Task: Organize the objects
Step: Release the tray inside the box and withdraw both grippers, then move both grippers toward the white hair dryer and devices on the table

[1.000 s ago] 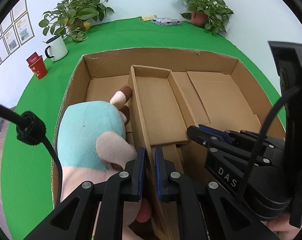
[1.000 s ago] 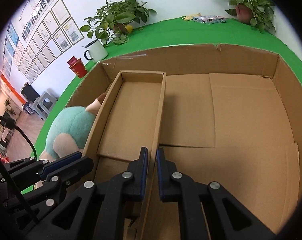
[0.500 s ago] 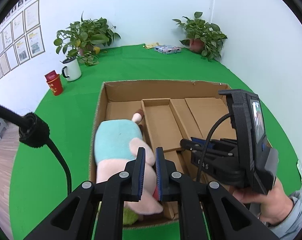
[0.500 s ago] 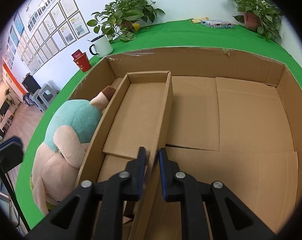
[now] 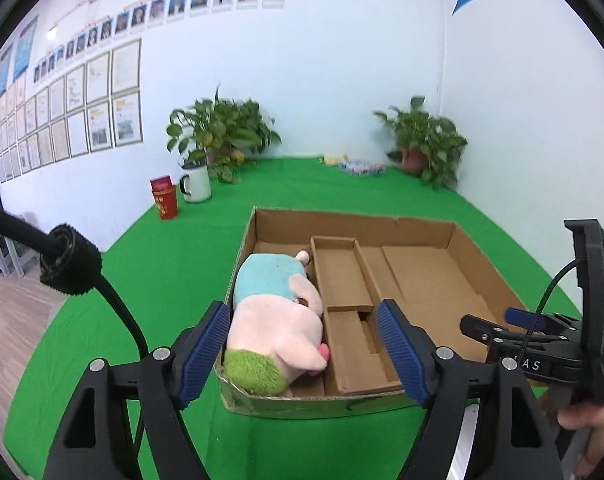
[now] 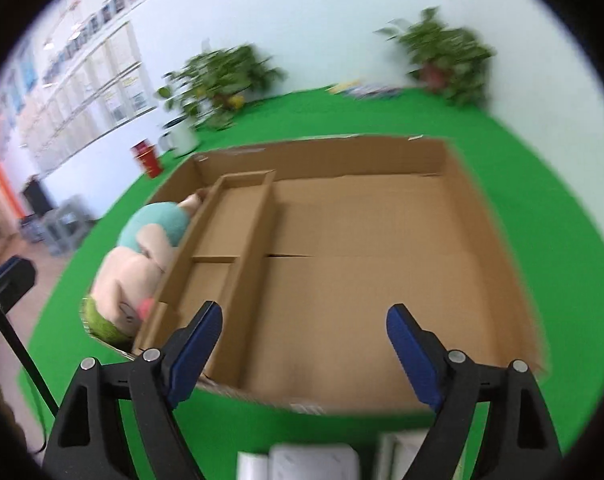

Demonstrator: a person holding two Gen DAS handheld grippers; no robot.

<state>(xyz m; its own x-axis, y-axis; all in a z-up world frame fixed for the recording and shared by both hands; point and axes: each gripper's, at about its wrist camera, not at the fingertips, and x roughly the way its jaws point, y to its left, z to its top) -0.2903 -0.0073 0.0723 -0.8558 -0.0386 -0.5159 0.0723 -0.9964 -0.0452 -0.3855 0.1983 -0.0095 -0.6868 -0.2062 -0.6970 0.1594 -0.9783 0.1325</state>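
Observation:
A shallow cardboard box (image 5: 454,236) (image 6: 478,208) lies on the green cloth. A cardboard divider (image 5: 342,276) (image 6: 237,220) splits its left part into narrow compartments. A pink and teal plush toy (image 5: 277,316) (image 6: 141,248) lies in the leftmost compartment, its green end at the near wall. My left gripper (image 5: 302,344) hangs above the box's near left edge, jaws opening, nothing between them. My right gripper (image 6: 304,344) is pulled back over the near edge, jaws opening and empty. It also shows at the right of the left wrist view (image 5: 514,328), held by a hand (image 5: 594,436).
A white mug (image 5: 195,182) and a red cup (image 5: 165,202) stand at the far left of the cloth. Two potted plants (image 5: 221,136) (image 5: 426,140) sit along the back wall, with a flat packet (image 5: 360,167) between them. White objects (image 6: 314,460) lie below my right gripper.
Both grippers were shut low inside the box by the divider walls. They have let go, opened wide, and pulled back and up; the box now appears smaller and farther.

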